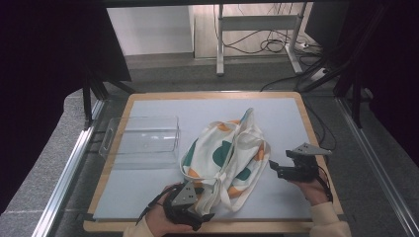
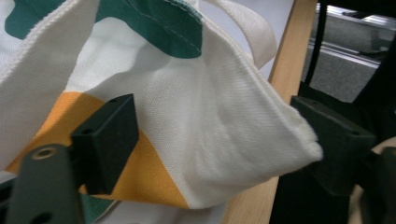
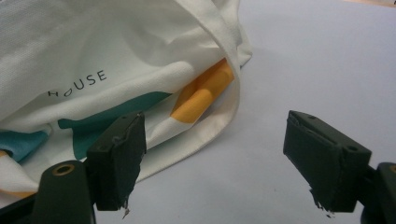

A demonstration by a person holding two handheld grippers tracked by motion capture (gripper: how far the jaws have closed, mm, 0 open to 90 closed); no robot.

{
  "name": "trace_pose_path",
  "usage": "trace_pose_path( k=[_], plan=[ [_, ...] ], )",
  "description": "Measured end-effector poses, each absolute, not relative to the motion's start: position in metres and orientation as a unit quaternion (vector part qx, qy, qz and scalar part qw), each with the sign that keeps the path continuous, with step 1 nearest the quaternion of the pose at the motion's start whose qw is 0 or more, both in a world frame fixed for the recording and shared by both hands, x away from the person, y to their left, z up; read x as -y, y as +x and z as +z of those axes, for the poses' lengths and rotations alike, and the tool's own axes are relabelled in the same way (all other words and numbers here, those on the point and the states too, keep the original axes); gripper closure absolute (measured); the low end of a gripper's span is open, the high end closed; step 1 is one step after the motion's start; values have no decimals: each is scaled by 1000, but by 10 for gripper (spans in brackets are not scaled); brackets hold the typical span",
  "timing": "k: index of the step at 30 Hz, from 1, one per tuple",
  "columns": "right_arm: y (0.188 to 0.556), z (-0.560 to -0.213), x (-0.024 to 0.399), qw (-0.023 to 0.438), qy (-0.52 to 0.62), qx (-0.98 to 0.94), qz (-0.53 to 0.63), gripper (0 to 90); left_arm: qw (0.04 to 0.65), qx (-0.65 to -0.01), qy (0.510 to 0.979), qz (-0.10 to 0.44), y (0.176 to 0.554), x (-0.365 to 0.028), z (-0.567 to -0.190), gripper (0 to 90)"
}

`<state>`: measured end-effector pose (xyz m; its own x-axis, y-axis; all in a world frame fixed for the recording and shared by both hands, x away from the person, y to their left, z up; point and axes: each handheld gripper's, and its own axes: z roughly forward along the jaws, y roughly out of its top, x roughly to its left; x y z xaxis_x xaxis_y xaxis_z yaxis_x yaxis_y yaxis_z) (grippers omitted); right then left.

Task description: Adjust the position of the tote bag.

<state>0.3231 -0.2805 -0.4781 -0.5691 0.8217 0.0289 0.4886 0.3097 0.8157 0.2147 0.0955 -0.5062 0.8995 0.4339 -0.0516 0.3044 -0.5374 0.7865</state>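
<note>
Left gripper (image 1: 203, 216) jaws wide around bag corner (image 2: 280, 140); right gripper (image 1: 274, 167) level, gaping.

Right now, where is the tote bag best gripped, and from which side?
Probably the near corner of the tote bag, from the table's near edge. The left gripper already has that corner between its wide-open jaws, and there the cloth narrows to a thin fold. The right gripper is open beside the bag.
</note>
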Motion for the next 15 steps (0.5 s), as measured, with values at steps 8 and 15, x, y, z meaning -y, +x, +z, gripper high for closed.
trace_pose_path(
  k=[8, 15],
  plan=[
    [323, -478, 281, 202, 418, -784, 412, 215, 452, -222, 862, 56, 222, -109, -503, 421],
    [323, -479, 280, 202, 417, -785, 412, 215, 460, -244, 852, 55, 229, -122, -501, 675]
  ],
)
